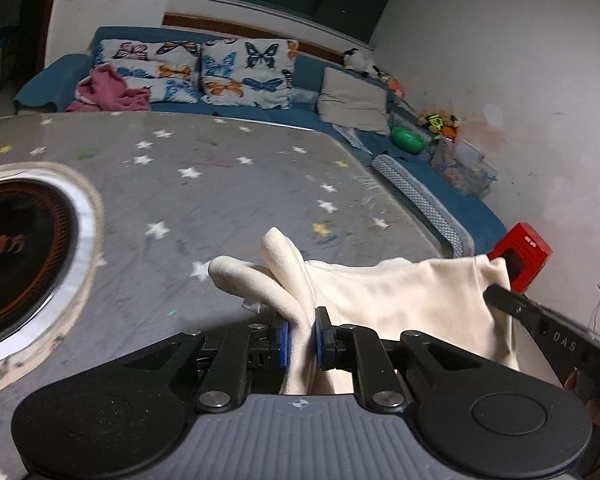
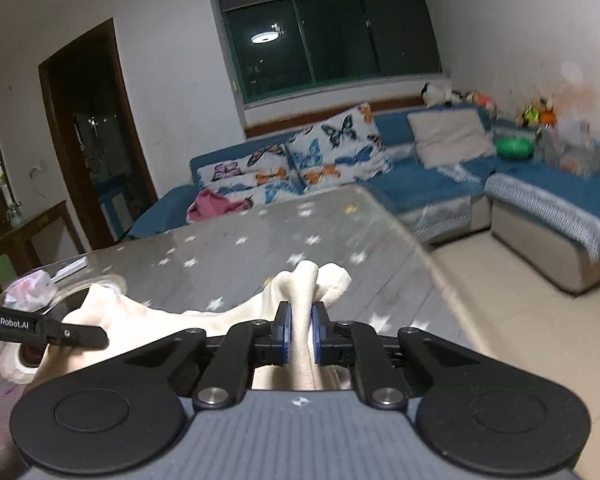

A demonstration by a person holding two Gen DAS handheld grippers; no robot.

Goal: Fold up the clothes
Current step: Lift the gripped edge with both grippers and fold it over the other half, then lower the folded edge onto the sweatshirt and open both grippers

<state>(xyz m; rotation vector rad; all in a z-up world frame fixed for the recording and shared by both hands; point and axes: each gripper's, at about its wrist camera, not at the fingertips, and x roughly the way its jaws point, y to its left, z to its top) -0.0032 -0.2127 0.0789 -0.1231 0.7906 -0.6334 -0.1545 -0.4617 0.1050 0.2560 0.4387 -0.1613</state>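
Note:
A cream cloth garment (image 1: 400, 292) hangs stretched between my two grippers above a grey star-patterned table (image 1: 220, 184). My left gripper (image 1: 300, 332) is shut on one bunched edge of it, which sticks up past the blue pads. My right gripper (image 2: 301, 328) is shut on the other bunched edge of the garment (image 2: 312, 280). In the left wrist view the right gripper's black finger (image 1: 512, 300) shows at the cloth's far right corner. In the right wrist view the left gripper's finger (image 2: 76, 334) shows at the left, on the cloth.
A round dark burner with a white ring (image 1: 28, 256) is set in the table at left. A blue sofa (image 1: 260, 108) with butterfly cushions and a pink garment (image 1: 108, 90) lies beyond. A red box (image 1: 524, 252) stands on the floor. A crumpled white-pink cloth (image 2: 32, 288) lies at the table's left.

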